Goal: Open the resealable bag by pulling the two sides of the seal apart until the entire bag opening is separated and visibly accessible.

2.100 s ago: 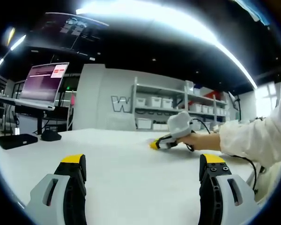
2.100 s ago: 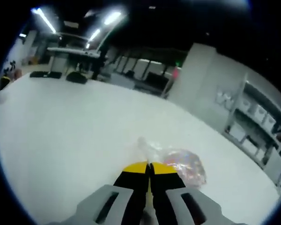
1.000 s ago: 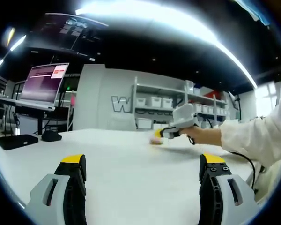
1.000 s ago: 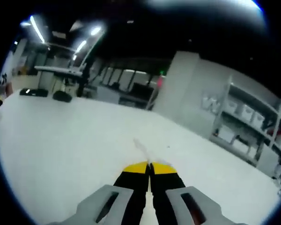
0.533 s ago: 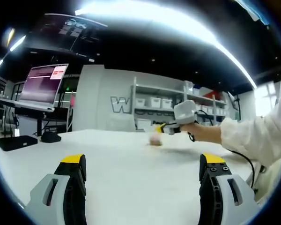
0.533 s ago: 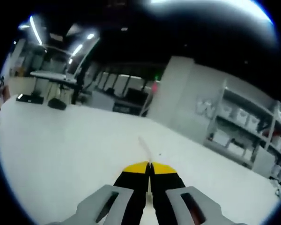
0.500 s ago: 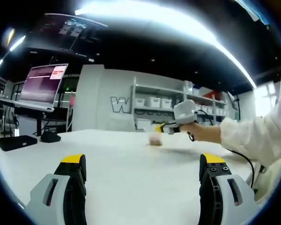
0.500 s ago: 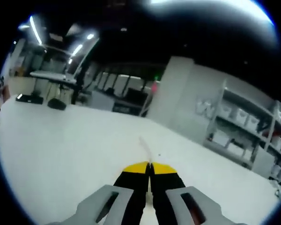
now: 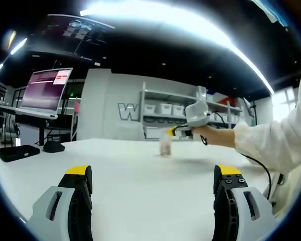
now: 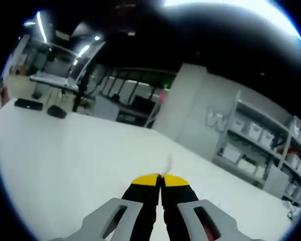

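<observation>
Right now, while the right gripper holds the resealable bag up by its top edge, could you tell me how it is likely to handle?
The resealable bag hangs below the right gripper, so it is probably floppy film. A pinch of one edge carries it above the white table, so it seems light. The thin strip past the shut jaws looks easy to lose; clamp firmly.

Bag (image 9: 165,145) small, blurred, hanging over tabletop far edge; seal unreadable. Bag body hidden behind right gripper (image 10: 161,178) (only sliver above tips).
</observation>
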### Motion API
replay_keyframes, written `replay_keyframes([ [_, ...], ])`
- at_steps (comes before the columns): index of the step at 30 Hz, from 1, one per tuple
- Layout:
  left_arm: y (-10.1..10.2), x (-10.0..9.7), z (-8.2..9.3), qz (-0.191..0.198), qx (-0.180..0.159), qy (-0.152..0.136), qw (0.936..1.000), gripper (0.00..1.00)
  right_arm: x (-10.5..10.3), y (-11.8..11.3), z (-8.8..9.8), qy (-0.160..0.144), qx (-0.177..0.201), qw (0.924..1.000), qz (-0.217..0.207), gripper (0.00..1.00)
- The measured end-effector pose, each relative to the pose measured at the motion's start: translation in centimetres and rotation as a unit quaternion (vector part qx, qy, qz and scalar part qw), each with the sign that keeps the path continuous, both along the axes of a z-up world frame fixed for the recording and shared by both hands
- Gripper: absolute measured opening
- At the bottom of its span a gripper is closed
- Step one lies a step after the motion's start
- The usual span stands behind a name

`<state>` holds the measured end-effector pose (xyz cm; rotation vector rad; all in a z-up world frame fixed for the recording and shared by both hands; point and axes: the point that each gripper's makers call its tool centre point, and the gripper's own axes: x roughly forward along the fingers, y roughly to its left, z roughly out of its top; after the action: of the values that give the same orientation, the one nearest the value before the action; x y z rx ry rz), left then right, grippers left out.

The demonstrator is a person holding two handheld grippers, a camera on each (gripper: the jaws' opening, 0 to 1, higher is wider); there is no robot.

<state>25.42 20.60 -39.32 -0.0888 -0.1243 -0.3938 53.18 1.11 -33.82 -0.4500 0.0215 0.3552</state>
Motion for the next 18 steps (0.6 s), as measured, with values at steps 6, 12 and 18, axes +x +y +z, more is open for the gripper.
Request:
replay_keyframes([
  [6,0.2,0.0,0.1,0.002,0.000,0.000,1.0000,1.00,-0.1,0.0,0.5,-0.005,0.000,1.0000,0.000,0.00],
  [12,0.1,0.0,0.2,0.001,0.001,0.000,1.0000,1.00,-0.2,-0.5,0.9,-0.006,0.007,1.0000,-0.002,0.00],
  [18,0.1,0.1,0.3,0.001,0.001,0.001,1.0000,1.00,-0.3,-0.9,1.4,-0.005,0.017,0.9998,-0.002,0.00],
])
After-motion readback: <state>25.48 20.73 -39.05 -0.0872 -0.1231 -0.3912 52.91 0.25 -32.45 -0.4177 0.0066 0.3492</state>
